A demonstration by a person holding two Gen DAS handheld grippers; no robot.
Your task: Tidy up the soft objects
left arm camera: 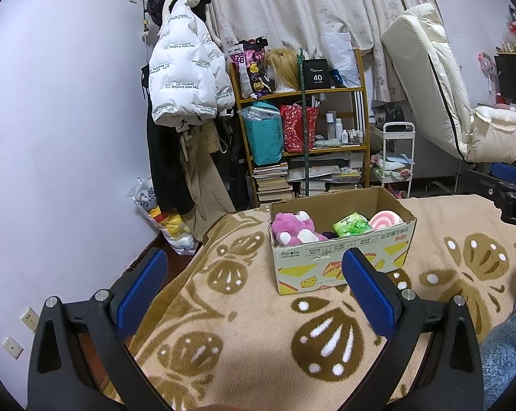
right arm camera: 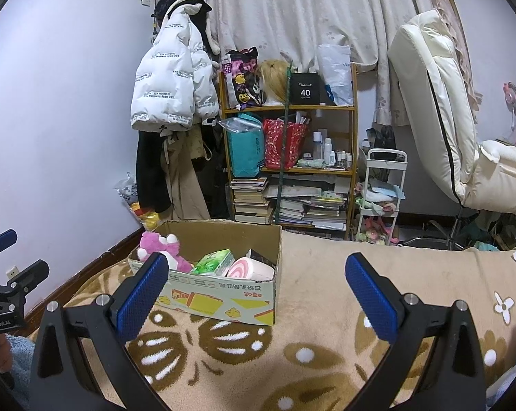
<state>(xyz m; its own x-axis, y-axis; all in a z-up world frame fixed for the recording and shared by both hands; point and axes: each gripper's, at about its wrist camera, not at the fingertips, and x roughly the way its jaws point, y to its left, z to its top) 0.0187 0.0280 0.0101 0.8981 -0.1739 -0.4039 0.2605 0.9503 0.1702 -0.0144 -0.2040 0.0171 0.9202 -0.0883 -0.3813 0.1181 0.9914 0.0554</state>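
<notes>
Soft toys and packs sit together inside a cardboard box (left arm camera: 340,260) that stands on the blanket (left arm camera: 244,325) covering the bed. From my left wrist view I see a pink plush toy (left arm camera: 294,227) at the left end of the box, a green pack (left arm camera: 352,226) near the middle, and a round pink-and-white swirl cushion (left arm camera: 386,221) at the right end, just beside the green pack. A dark item lies between the plush and the green pack, too hidden for me to name.

My left tool (left arm camera: 254,287) hangs above the blanket in front of the box, its two blue pads spread wide with nothing between them. My right tool (right arm camera: 256,291) is likewise spread wide and holds nothing; through its camera the box (right arm camera: 223,294) sits left of centre, with the plush toy (right arm camera: 162,246), green pack (right arm camera: 217,262) and swirl cushion (right arm camera: 247,269) in the same order.

Behind the bed a wooden shelf (left arm camera: 326,92) carries bags, bottles and stacked books, a white puffer jacket (left arm camera: 186,75) hangs on the wall to its left, and a cream chair (left arm camera: 439,85) leans at the right.
</notes>
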